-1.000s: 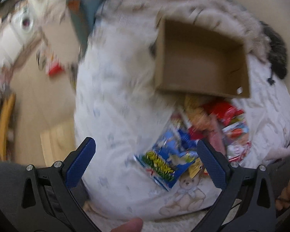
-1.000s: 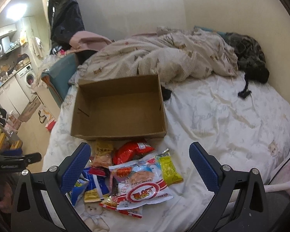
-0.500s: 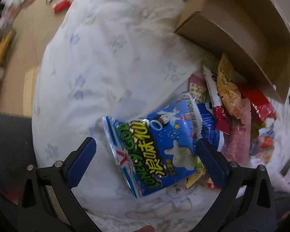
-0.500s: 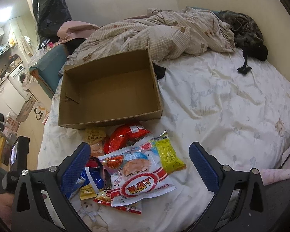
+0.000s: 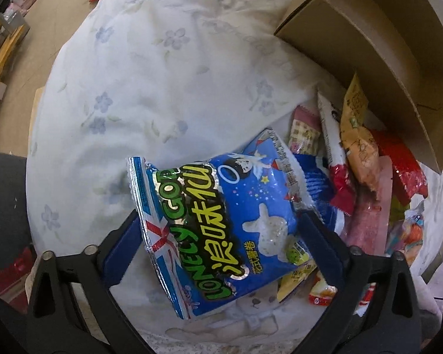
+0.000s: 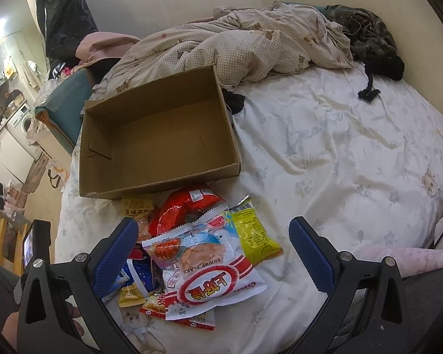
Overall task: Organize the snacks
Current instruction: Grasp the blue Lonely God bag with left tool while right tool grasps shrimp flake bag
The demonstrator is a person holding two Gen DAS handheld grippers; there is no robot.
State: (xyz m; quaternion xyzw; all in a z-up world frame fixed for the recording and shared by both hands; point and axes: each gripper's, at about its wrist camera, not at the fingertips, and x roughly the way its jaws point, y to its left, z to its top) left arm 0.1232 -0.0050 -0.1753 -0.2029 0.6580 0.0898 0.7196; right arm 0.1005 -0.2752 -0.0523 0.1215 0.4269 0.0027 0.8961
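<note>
The left gripper [image 5: 218, 242] points straight down over the blue snack bag [image 5: 221, 224], lower middle of frame. Its jaws have just been closing, bag between them; they look like they're touching its edges, hard to be sure. The right gripper [image 6: 212, 256] hangs spread wide over the snack pile [image 6: 203, 253], cardboard box [image 6: 156, 135] just behind.

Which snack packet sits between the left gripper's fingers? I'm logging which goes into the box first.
The blue Lonely God bag, on top at the pile's near edge. It lies between the left gripper's wide-open jaws; the other packets lie outside them.
</note>
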